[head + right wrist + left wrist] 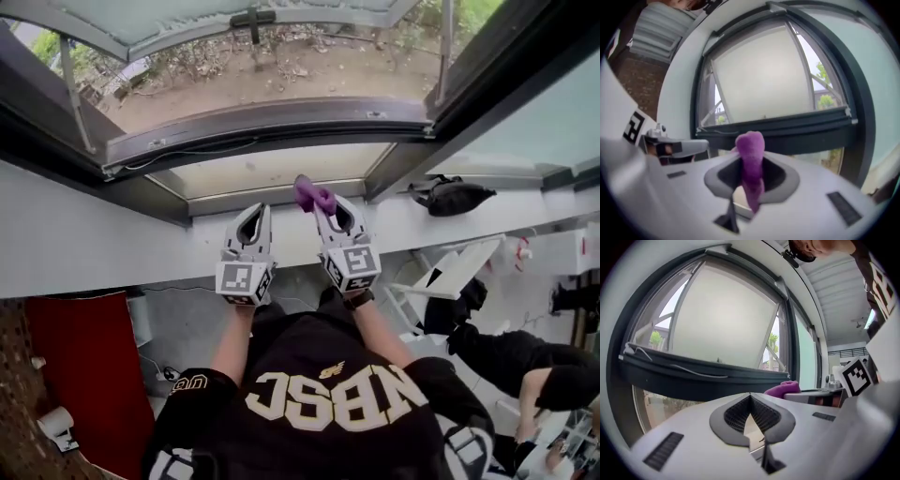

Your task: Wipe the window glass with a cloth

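A purple cloth (312, 195) sticks out of my right gripper (323, 208), whose jaws are shut on it; in the right gripper view the cloth (751, 161) stands up between the jaws. My left gripper (253, 214) is beside it on the left, shut with nothing in it, tips meeting in the left gripper view (750, 397). Both point at the window glass (272, 169), a lower pane just beyond the white sill (112, 239), with a small gap between them and the pane. The cloth (782, 388) also shows to the right in the left gripper view.
An opened sash with a dark frame (262, 117) tilts outward above the lower pane. A black bag (452, 196) lies on the sill at right. A white chair (450, 274) and a seated person (525, 370) are at lower right, a red panel (89, 366) at lower left.
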Tool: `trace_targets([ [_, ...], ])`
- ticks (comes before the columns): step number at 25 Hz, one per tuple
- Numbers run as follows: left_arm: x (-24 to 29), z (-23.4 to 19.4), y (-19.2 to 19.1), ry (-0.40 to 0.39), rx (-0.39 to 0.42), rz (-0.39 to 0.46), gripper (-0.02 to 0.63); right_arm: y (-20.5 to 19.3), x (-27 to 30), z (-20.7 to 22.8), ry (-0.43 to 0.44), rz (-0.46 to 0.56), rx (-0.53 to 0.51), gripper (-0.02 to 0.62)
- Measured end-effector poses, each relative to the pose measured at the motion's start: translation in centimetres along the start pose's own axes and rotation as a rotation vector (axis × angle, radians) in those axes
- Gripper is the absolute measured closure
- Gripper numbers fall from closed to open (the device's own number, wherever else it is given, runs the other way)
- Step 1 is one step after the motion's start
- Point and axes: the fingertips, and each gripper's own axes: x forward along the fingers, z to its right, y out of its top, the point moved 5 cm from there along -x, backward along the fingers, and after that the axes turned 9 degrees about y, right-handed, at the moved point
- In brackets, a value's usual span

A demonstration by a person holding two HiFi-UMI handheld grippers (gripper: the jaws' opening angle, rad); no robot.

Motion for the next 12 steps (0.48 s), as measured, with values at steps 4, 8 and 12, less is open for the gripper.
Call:
trace_targets([
  [4,-1.3,-1.1,3.8,0.027,0.040,0.055,0.588,4.9,-0.5,-3.0,-0.014,0.097,-0.030,0.508],
  [8,-1.3,-1.1,5.8,0.036,0.045,0.095,0.588,7.2,-0.8,-3.9,-0.027,0.148,-0.031,0.508],
  [12,-1.1,-0.6,7.1,0.054,0.062,0.096,0.588,7.0,-0.5,-3.0,-0.050,0.128,-0.051,0.508],
])
